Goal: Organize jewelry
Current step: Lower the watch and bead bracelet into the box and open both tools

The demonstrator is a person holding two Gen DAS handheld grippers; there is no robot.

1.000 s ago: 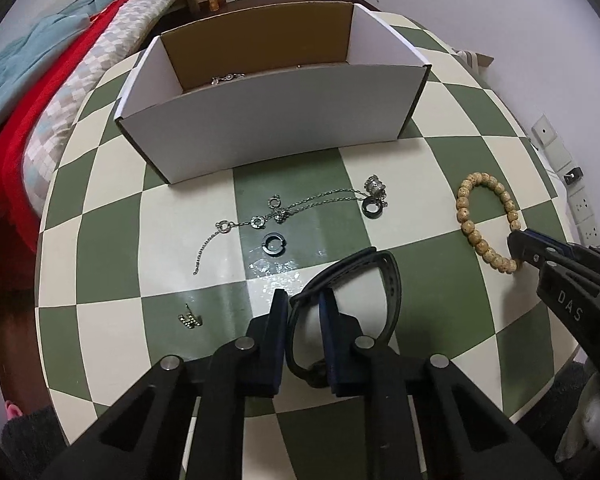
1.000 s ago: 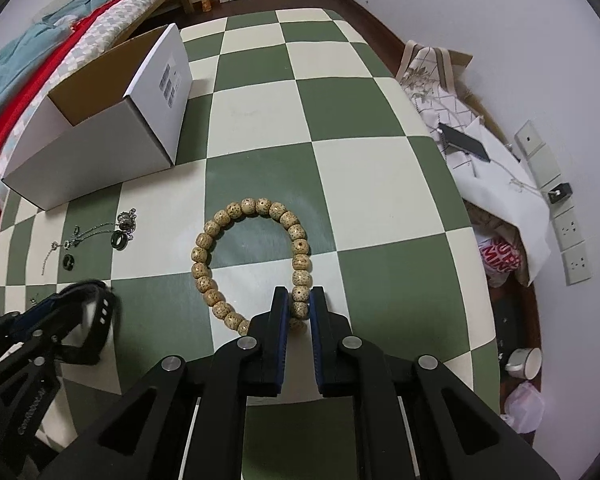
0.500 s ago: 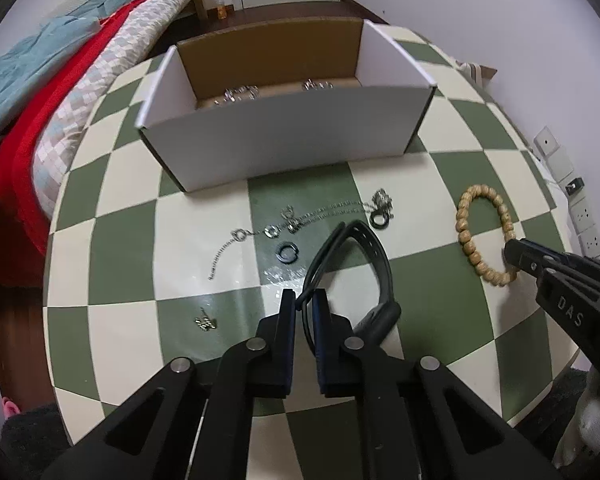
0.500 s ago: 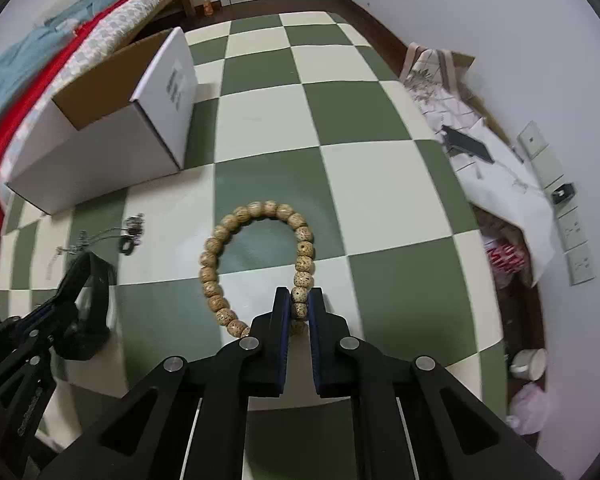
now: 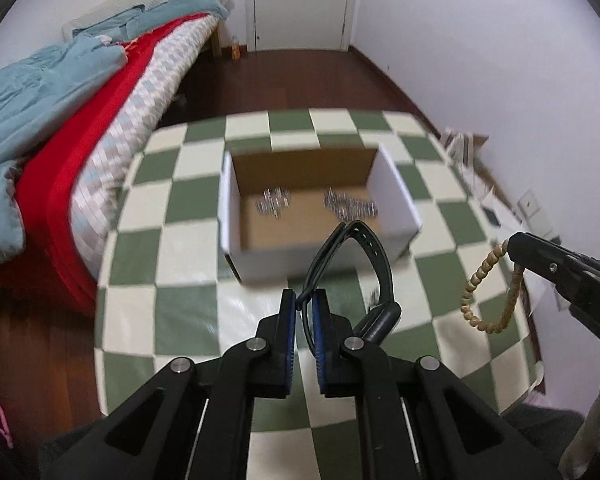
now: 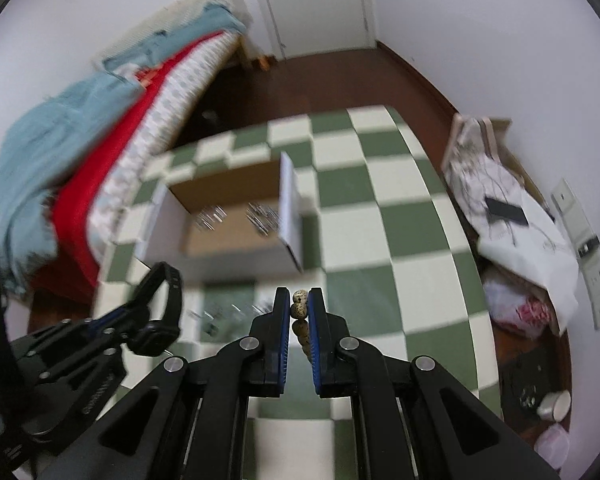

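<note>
Left wrist view: the left gripper (image 5: 305, 304) is pinching the thin strap of a black watch (image 5: 364, 264) between its blue-padded fingers (image 5: 287, 320), holding it in the air over the checkered counter (image 5: 188, 312); at the right the right gripper (image 5: 518, 246), lettered "D" on its side, is dangling a tan beaded bracelet (image 5: 476, 292); beyond, an open white box (image 5: 400, 196) is holding blurred silver jewelry (image 5: 348, 206)

Right wrist view: its fingers (image 6: 281, 320) are clamping speckled beads; the watch is hanging at the left; the box label is too blurred to read
</note>
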